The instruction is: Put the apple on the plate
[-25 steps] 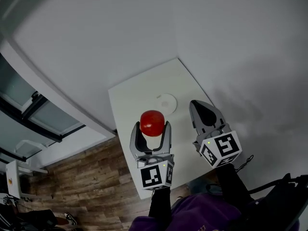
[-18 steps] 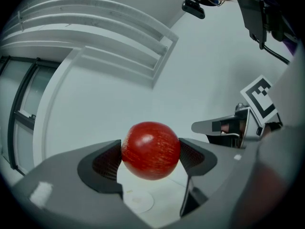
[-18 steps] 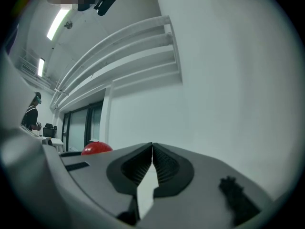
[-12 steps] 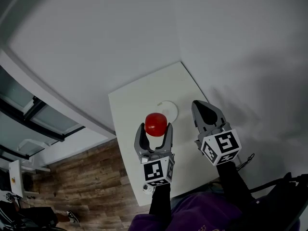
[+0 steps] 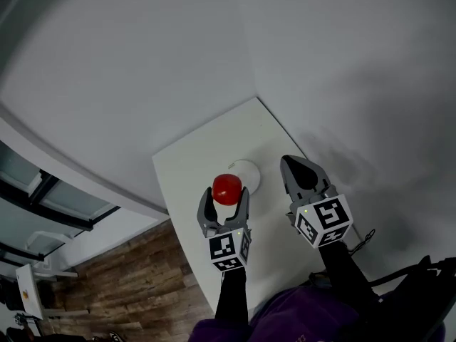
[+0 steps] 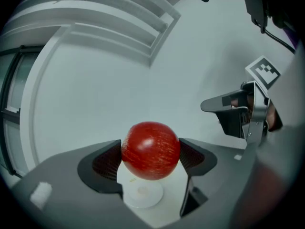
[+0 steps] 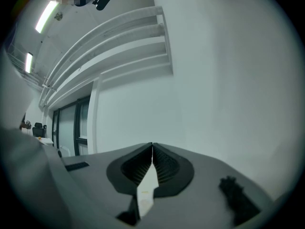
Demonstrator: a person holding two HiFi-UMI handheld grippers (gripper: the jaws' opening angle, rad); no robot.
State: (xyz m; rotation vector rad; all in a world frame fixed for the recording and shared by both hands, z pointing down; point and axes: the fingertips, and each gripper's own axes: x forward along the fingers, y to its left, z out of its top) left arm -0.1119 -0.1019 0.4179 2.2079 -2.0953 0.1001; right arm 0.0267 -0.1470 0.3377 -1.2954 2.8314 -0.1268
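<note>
A red apple is clamped between the jaws of my left gripper, held in the air over the near edge of the small white plate. In the left gripper view the apple fills the gap between the ribbed pads, and the white plate shows directly beneath it. My right gripper hovers to the right of the plate with its jaws closed tip to tip and nothing between them. The right gripper view shows its jaws meeting above the white table.
The small white square table stands against a grey-white wall. Wooden floor lies to its left, with glass panels farther left. The person's purple sleeve and a black bag are at the bottom.
My left gripper has carried the apple forward and to the right, from short of the plate to over its near edge. The right gripper has stayed about where it was.
</note>
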